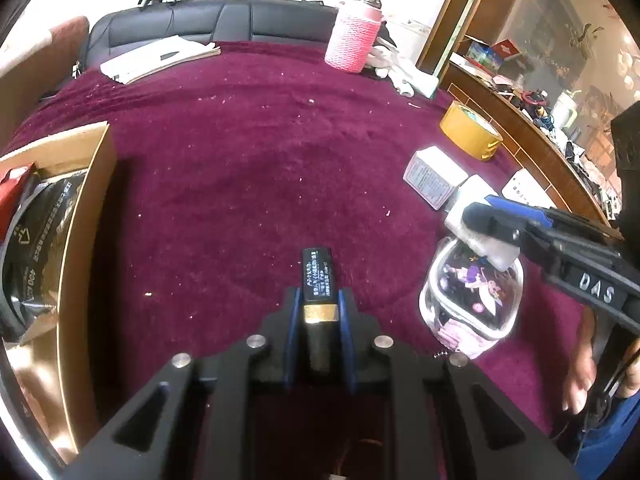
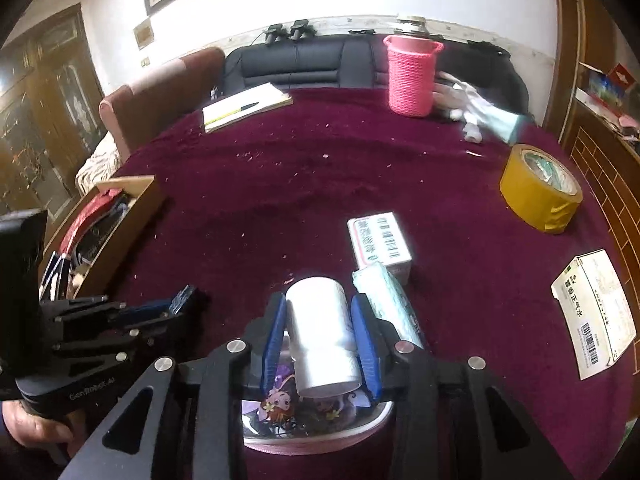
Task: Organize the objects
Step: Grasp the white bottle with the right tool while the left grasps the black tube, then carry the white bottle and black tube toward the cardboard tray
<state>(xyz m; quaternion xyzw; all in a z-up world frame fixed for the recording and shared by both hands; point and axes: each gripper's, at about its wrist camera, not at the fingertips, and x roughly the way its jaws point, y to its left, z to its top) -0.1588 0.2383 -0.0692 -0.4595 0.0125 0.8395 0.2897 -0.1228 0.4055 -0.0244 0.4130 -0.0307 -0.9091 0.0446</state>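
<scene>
Over a desk (image 2: 280,184) draped in maroon cloth, the left gripper (image 1: 318,304) has its jaws clenched on a small black box with a gold band (image 1: 317,280), held above the cloth at 6 o'clock in the left wrist view. The right gripper (image 2: 320,332) grasps a white bottle (image 2: 320,320) between its blue pads, directly above a clear pouch printed with cartoon figures (image 2: 296,408); what the pouch holds cannot be made out.

At 9 o'clock an open cardboard box (image 1: 86,200) contains a black foil bag (image 1: 36,248) and a red packet (image 1: 14,190). A pink knitted holder (image 2: 412,76) stands at 1 o'clock with a metal-topped jar inside it.

Loose on the cloth lie a white carton with barcodes (image 2: 380,240), a wrapped pale-green pack (image 2: 388,304) touching it, a roll of yellow tape (image 2: 536,188) at 2 o'clock, a flat cream box (image 2: 592,312) at 3 o'clock, and a notepad with a pen (image 2: 246,106) at 11 o'clock.
</scene>
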